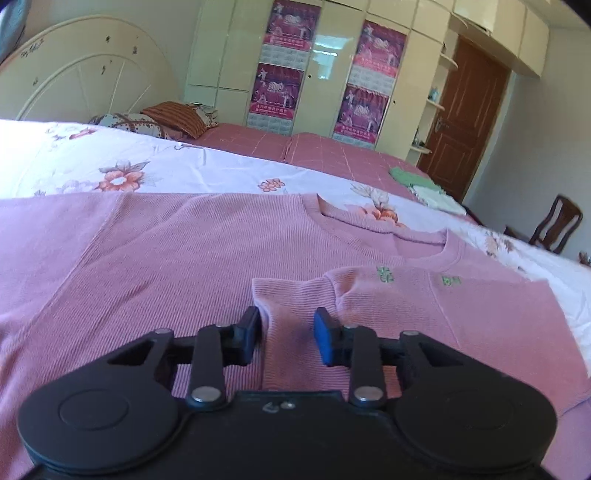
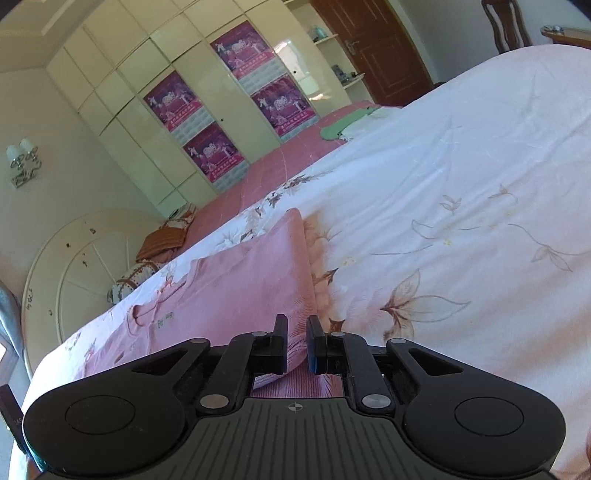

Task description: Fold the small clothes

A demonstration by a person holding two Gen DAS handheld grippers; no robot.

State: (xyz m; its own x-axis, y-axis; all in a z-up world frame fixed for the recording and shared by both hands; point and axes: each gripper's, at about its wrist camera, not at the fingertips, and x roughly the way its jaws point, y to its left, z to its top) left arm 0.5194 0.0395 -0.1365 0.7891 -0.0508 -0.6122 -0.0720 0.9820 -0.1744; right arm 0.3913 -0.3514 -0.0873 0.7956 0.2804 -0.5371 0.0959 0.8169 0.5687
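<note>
One pink sweater [image 1: 155, 266] spread flat on floral quilt [image 1: 177, 170], under and ahead of both grippers. Left gripper [image 1: 287, 332]: jaws wide, folded sleeve cuff [image 1: 284, 306] between them, apparently ungripped. Right gripper [image 2: 297, 341]: jaws narrow, sweater edge running between; grip itself cannot tell. Ahead of left jaws: collar [image 1: 417, 236], two green marks [image 1: 384, 274]. Far right: one small stack, green and white clothes [image 1: 424, 184]. Beyond: four posters [image 1: 291, 27] on wardrobe, one door [image 1: 469, 118].
</note>
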